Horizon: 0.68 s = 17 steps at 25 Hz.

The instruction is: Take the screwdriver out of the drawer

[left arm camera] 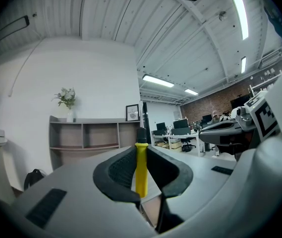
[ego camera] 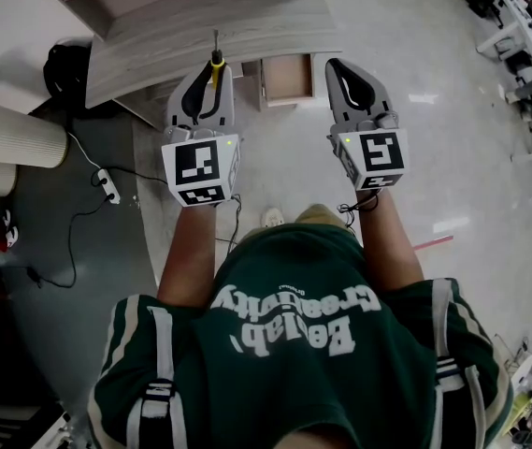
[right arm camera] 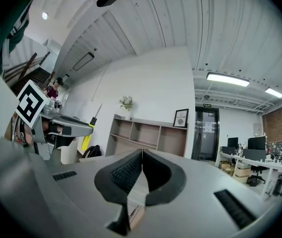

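The left hand-held gripper [left arm camera: 141,150] is clenched on the yellow handle of the screwdriver [left arm camera: 141,168], whose shaft stands up past the pads. It is clear of the open drawer [ego camera: 287,76], which lies just to its right at the near edge of the counter [ego camera: 172,40]. The right hand-held gripper [right arm camera: 141,155] is clamped shut on nothing, well to the right. The removal looks all but done. To finish well, hold the squeeze firm on the handle's middle so the tool cannot pivot, and draw it level toward the near side without knocking the drawer front. Counted: one screwdriver, one open drawer, one counter, two hand-held grippers. The drawer's inside is too small to tell whether anything else lies in it.
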Motion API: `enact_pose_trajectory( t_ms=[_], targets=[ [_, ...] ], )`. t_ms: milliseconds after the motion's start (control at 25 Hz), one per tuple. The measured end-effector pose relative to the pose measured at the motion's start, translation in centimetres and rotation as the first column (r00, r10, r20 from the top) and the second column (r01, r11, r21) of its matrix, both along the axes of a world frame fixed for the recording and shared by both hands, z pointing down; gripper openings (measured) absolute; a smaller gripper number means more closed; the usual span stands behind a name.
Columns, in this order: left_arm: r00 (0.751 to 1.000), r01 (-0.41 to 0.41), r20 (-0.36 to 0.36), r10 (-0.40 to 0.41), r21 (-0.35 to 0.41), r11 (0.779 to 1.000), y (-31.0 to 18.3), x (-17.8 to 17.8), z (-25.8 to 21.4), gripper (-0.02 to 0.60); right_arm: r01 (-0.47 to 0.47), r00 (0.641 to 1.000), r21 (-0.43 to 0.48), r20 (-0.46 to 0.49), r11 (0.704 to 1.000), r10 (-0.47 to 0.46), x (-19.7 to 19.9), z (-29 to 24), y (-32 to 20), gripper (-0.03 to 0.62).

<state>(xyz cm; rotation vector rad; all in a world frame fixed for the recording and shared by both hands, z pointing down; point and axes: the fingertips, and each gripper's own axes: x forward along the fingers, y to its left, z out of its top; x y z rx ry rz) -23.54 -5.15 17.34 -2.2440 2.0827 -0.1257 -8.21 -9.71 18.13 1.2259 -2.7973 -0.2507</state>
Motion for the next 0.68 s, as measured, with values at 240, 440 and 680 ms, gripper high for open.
enact_pose_trajectory(
  t_ms=[240, 440, 680],
  targets=[
    [1.0, -0.002, 0.001, 0.002, 0.002, 1.0, -0.16, 0.19, -0.15, 0.077, 0.011, 1.0, 0.012, -0.008, 1.0, -0.011, -0.29, -0.31, 0.1, 0.034],
    [1.0, -0.005, 0.003, 0.005, 0.001, 1.0, -0.18, 0.16, -0.05, 0.077, 0.013, 1.0, 0.012, -0.007, 1.0, -0.013, -0.43, -0.07, 0.11, 0.034],
    [1.0, -0.006, 0.002, 0.006, 0.0, 1.0, -0.5, 0.38, -0.27, 0.077, 0.013, 1.0, 0.016, -0.012, 1.0, -0.013, -0.35, -0.28, -0.15, 0.034]
  ],
)
